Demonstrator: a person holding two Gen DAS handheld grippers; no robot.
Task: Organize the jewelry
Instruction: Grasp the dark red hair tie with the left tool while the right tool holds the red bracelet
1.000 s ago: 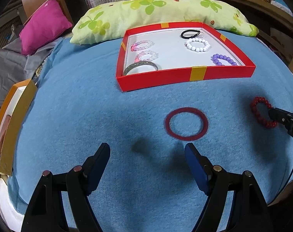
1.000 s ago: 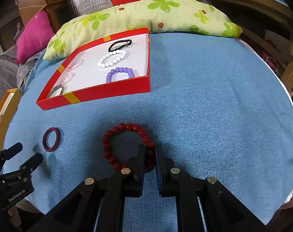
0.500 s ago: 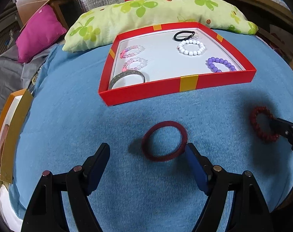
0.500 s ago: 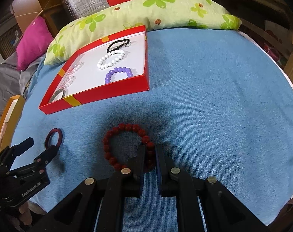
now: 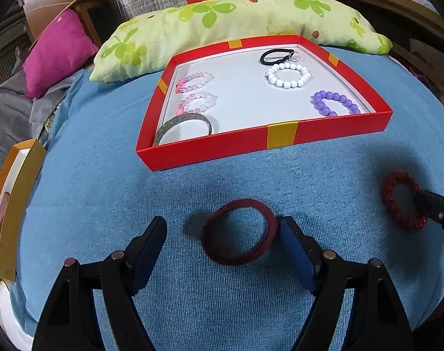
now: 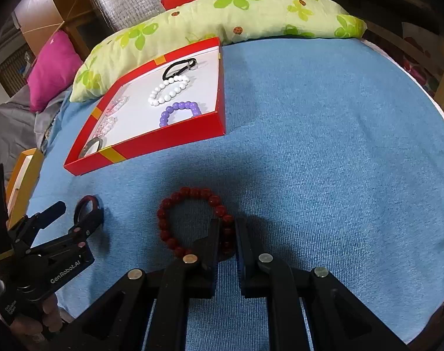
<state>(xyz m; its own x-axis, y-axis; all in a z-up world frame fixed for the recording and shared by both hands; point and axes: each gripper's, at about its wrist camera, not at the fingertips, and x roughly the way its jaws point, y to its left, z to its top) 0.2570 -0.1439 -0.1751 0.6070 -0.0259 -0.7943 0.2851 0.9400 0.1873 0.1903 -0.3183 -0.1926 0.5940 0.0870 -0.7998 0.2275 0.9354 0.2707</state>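
Observation:
A maroon fabric ring (image 5: 239,232) lies flat on the blue cloth (image 5: 105,181) between the fingers of my left gripper (image 5: 222,228), which is open; the ring's right edge is close to the right finger. My right gripper (image 6: 227,226) is shut on the near right side of a red bead bracelet (image 6: 175,204), also seen at the right edge of the left wrist view as the red bead bracelet (image 5: 397,201). A red tray (image 5: 280,140) behind holds several bracelets: pink, white, purple, black and a grey bangle.
A green flowered pillow (image 5: 236,20) lies behind the tray, a pink cushion (image 5: 55,55) at far left. An orange box (image 5: 14,199) stands at the cloth's left edge. Bare blue cloth (image 6: 324,146) spreads right of the red tray (image 6: 151,149).
My left gripper has moved forward, so the maroon ring that lay ahead and to its right now sits between its open fingers. The right gripper keeps its grip on the bead bracelet.

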